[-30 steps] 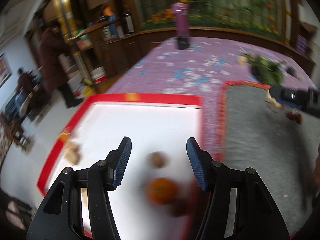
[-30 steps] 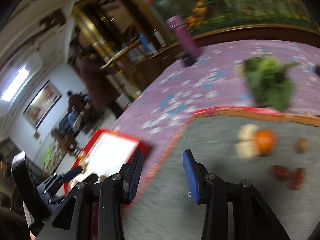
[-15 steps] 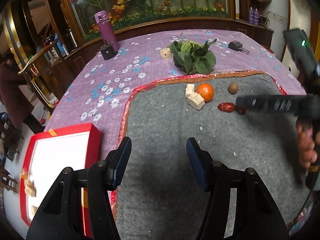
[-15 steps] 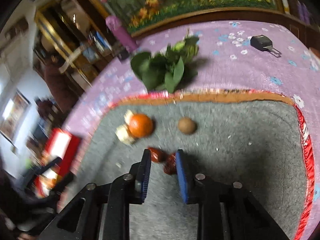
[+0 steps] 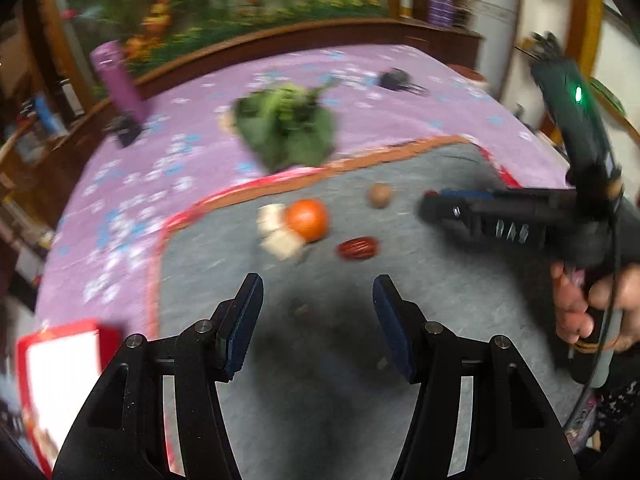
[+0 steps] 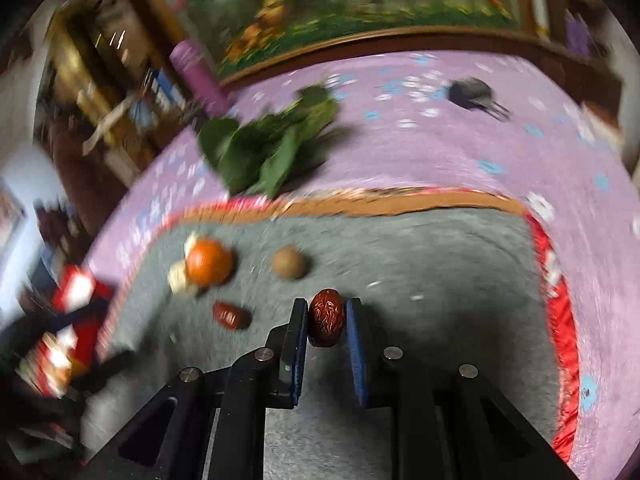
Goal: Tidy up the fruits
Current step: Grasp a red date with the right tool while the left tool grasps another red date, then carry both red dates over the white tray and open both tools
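In the left wrist view, the left gripper fills the lower middle of the frame with its jaws set wide and nothing between them, only the bare grey mat showing in the gap. Above the gap, at mid-frame, a red date lies on the mat; up and left of it sits an orange touching some pale blocks, and a small brown round fruit lies to the upper right. At the right edge a hand holds the right gripper, which reaches in from the right, its tip near the brown fruit; what it holds cannot be made out here. The mat, edged in red and orange, lies on a purple flowered tablecloth with a bunch of leafy greens, a purple bottle and a small dark object; a red box with a white inside sits at lower left. In the right wrist view, the right gripper's jaws are drawn narrow and clamp a second, wrinkled red date at lower centre, held upright between the blue pads. The other date lies to the lower left on the mat, with the orange and brown fruit above it. Beyond the table, blurred, stand a flower picture in a wooden frame and shelves.
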A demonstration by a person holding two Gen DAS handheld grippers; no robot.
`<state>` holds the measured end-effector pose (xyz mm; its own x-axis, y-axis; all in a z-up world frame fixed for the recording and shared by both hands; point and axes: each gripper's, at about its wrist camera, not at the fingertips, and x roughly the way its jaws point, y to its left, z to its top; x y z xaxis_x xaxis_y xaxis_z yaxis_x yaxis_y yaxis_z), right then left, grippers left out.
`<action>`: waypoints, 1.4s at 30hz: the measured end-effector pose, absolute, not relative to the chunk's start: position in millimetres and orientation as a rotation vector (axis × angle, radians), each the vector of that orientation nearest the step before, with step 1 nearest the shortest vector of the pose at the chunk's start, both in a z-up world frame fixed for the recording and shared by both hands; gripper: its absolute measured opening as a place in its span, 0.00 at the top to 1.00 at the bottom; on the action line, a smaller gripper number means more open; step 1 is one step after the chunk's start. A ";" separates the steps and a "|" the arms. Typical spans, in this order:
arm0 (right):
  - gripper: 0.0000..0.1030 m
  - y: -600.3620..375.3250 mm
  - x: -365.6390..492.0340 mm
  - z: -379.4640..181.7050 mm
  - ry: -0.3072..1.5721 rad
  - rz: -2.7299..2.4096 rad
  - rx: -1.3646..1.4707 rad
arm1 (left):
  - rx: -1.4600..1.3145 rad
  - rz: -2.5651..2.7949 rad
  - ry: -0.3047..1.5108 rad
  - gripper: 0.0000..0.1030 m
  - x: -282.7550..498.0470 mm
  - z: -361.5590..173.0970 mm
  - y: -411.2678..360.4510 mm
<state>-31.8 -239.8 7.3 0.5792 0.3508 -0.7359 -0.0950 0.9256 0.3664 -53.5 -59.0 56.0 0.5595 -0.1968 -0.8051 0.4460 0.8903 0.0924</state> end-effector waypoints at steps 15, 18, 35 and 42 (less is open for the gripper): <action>0.81 -265.5 -23.1 -2.5 0.993 0.277 0.501 | 0.562 -0.685 0.948 0.67 -10.5 22.0 -106.2; 0.81 -264.3 -22.3 -3.2 0.995 0.275 0.491 | 0.584 -0.702 0.971 0.67 -2.7 15.2 -106.4; 0.82 -232.3 -28.2 1.9 0.949 0.231 0.170 | 0.423 -0.664 1.015 0.84 -8.8 15.3 -97.4; 0.82 -244.9 -32.4 16.3 0.833 0.282 0.273 | 0.238 -0.581 0.986 0.85 -19.1 23.7 -76.3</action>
<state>-32.4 -244.9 16.3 0.6394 0.3500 -0.6846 -0.1384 0.9282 0.3453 -19.1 -76.3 23.7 0.4166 -0.3530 -0.8377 0.5621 0.8243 -0.0678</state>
